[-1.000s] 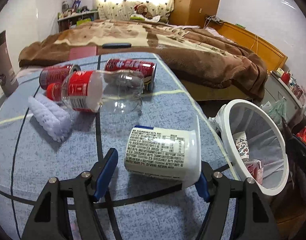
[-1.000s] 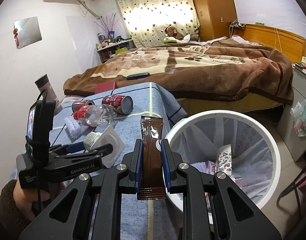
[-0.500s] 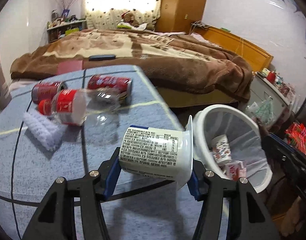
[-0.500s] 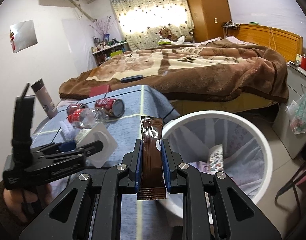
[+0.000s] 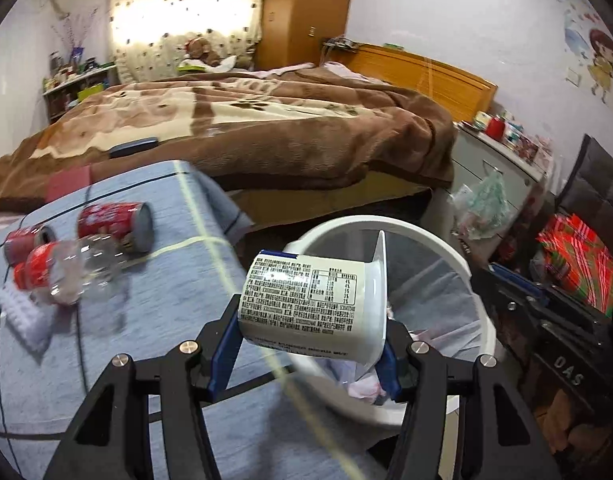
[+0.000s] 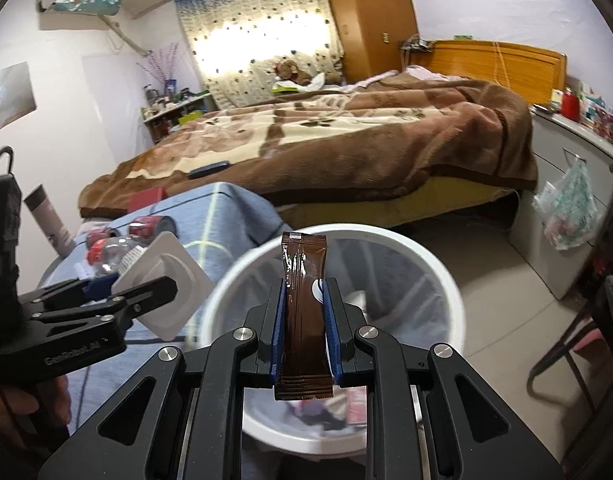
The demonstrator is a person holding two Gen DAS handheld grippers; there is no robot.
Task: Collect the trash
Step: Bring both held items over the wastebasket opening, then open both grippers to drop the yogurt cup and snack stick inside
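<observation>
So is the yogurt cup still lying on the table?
No, the yogurt cup is clamped in the left gripper, lifted off the table beside the white bin.

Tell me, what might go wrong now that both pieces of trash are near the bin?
The yogurt cup in the left gripper hangs over the white bin's near rim, so it could bounce out. The right gripper pinches the brown sachet edgewise; it might cling or flutter aside.
</observation>
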